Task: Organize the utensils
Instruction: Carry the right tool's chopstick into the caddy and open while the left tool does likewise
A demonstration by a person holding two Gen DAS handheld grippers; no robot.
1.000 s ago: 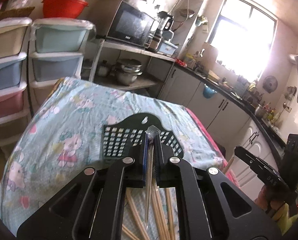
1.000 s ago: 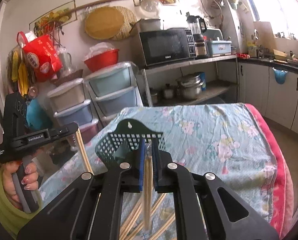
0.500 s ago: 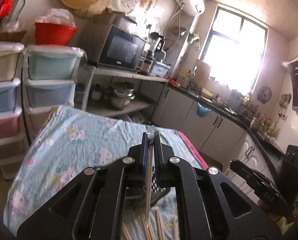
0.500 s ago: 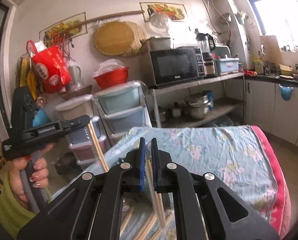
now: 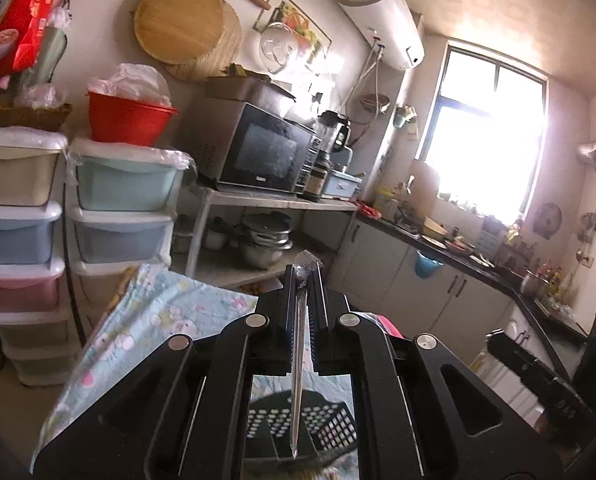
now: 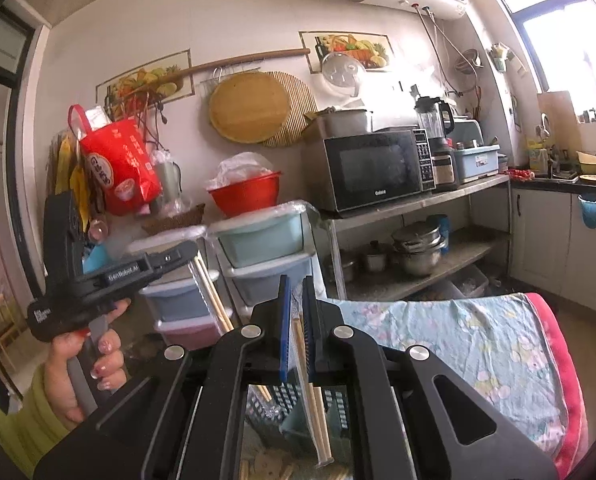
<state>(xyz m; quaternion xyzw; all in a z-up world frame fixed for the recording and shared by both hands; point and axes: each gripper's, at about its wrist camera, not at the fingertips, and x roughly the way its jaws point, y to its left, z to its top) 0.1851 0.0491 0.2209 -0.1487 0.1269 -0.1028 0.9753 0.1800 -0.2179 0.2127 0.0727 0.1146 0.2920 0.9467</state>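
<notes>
In the left wrist view my left gripper (image 5: pixel 304 276) is shut on a pair of chopsticks in a clear wrapper (image 5: pixel 296 380), which hangs down over a black perforated basket (image 5: pixel 330 424). The right wrist view has my right gripper (image 6: pixel 296 286) shut on wooden chopsticks (image 6: pixel 316 412) that slant down above the same basket (image 6: pixel 281 404). Loose chopsticks (image 6: pixel 265 472) lie on the cloth under it. A hand holds the left gripper (image 6: pixel 189 250) at the left with its chopsticks (image 6: pixel 213 300) pointing down. The right gripper (image 5: pixel 496 340) shows at the lower right of the left wrist view.
The table carries a light blue floral cloth (image 5: pixel 149 312) with a pink edge (image 6: pixel 554 344). Behind it stand stacked plastic drawers (image 5: pixel 121 216), a metal shelf with a microwave (image 6: pixel 374 168) and pots (image 6: pixel 418 248), and white counter cabinets (image 5: pixel 430 292) under a window.
Both grippers have risen with their chopsticks and tipped upward. The basket, earlier ahead of the fingertips, now sits low behind the fingers, and more wall shows.
</notes>
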